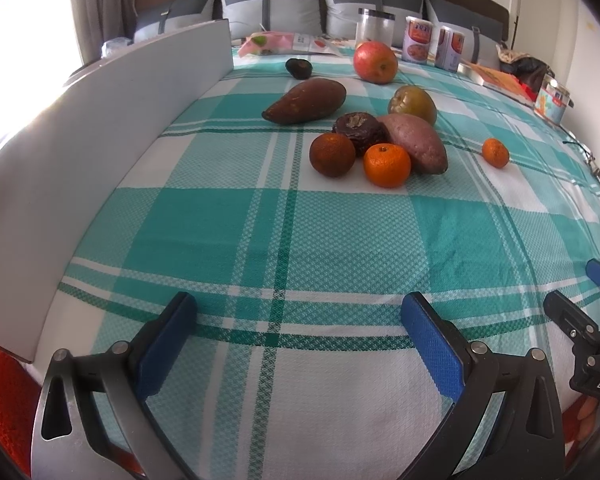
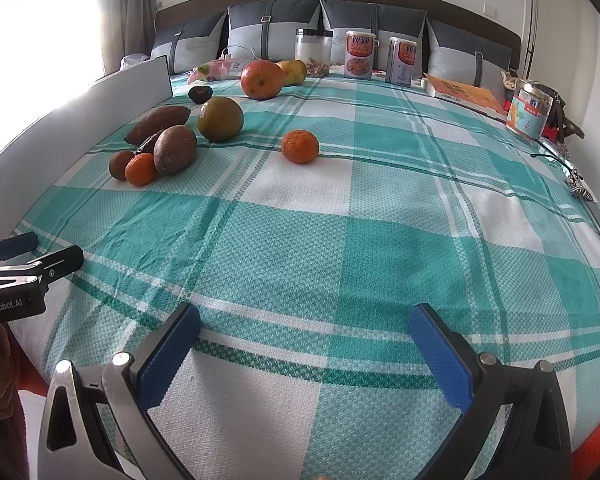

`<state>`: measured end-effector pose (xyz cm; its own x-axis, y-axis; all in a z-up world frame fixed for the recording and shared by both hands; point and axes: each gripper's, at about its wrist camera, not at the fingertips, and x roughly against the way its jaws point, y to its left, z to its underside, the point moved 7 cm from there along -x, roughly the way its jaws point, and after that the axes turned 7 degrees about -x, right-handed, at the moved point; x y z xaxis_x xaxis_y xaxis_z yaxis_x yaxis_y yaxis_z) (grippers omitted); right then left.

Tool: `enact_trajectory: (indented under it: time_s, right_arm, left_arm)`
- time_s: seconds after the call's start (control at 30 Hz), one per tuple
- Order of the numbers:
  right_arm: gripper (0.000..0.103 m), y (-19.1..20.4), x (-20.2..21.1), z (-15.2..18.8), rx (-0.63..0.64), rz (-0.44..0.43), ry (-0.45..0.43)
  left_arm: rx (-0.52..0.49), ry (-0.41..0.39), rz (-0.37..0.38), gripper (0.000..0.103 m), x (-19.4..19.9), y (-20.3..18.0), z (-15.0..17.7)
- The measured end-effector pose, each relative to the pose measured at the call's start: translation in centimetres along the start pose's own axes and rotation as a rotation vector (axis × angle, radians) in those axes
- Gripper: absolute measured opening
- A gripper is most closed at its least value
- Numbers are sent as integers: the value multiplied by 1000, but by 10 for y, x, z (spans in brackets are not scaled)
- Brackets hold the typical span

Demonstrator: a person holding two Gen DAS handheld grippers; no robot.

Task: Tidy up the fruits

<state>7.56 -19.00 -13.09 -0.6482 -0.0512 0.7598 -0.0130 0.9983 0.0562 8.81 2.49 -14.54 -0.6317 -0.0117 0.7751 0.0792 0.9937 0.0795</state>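
Fruit lies on a teal checked cloth (image 1: 260, 220). A cluster holds an orange mandarin (image 1: 387, 165), a darker mandarin (image 1: 332, 154), a dark shrivelled fruit (image 1: 355, 127), a purple sweet potato (image 1: 417, 142) and a green-brown fruit (image 1: 412, 104). A brown sweet potato (image 1: 305, 101), a red apple (image 1: 375, 61) and a small dark fruit (image 1: 298, 68) lie behind. A lone mandarin (image 1: 495, 153) (image 2: 300, 146) lies to the right. My left gripper (image 1: 300, 320) is open and empty near the front edge. My right gripper (image 2: 305, 332) is open and empty too.
A grey board (image 1: 100, 120) stands along the left edge. A clear jar (image 1: 373, 26), two cans (image 1: 417, 40), a book (image 2: 463, 94) and a tin (image 2: 529, 114) stand at the back and right. Pillows (image 2: 272, 28) line the headboard.
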Motion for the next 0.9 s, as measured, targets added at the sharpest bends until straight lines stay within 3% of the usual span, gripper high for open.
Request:
enact_trajectory:
  time_s: [0.47,0.67,0.9]
  right_arm:
    - [103,1,0,0,-5,-6,-6]
    - [103,1,1,-3,-16,-21,-16]
    - [103,0,2,-1,-11,-16,-16]
  left_arm:
    - [-16,-15,17,103,0,0,-2]
    - [-44,36,75,102,-3,3,-6]
    - [161,23,219,101,5,32,-19]
